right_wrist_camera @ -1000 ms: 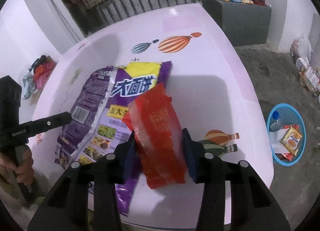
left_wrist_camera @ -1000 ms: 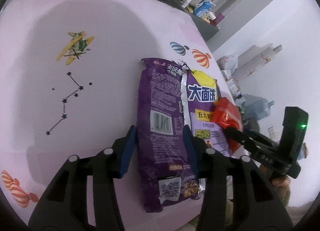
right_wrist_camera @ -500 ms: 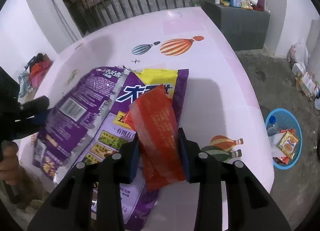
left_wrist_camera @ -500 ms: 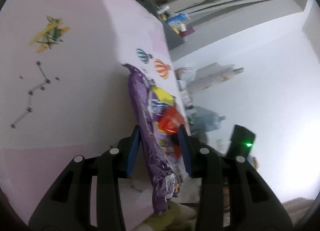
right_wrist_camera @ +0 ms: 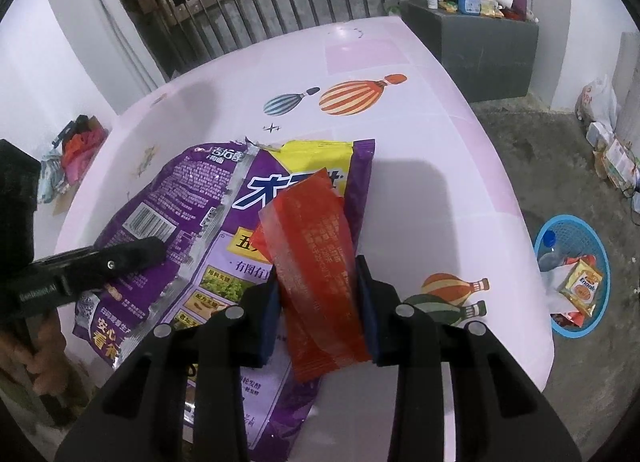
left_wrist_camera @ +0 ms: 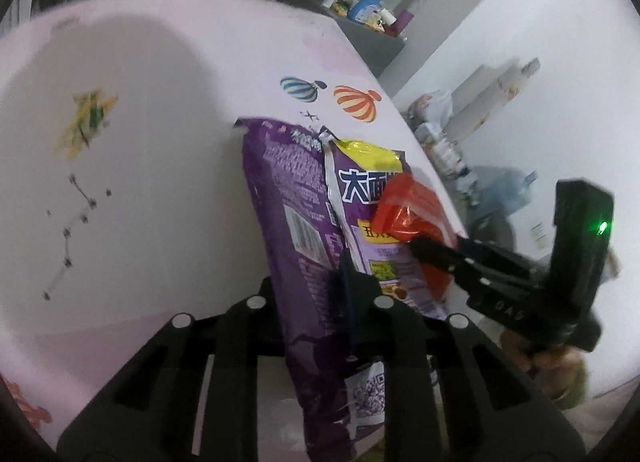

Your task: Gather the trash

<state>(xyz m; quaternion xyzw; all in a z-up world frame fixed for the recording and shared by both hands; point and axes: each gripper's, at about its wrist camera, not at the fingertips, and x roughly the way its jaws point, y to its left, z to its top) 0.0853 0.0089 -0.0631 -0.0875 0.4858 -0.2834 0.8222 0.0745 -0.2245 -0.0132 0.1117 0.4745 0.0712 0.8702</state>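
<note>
Left gripper (left_wrist_camera: 310, 286) clamped on the purple snack bag (right_wrist_camera: 200, 222), apparently lifted over the pink table (right_wrist_camera: 440, 142), right gripper (right_wrist_camera: 318, 294) pinching a red wrapper (right_wrist_camera: 316, 262) above that bag, blue basket (right_wrist_camera: 600, 258) on the floor beside the table

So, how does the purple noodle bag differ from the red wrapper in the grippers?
The purple noodle bag is much bigger than the red wrapper. The bag is opaque, torn open at its top and printed with large characters; the wrapper looks translucent, with only small print. The left gripper pinches the bag, while the right gripper holds the wrapper, which lies over the bag. Both are flat, empty-looking snack packaging above the pink table.
</note>
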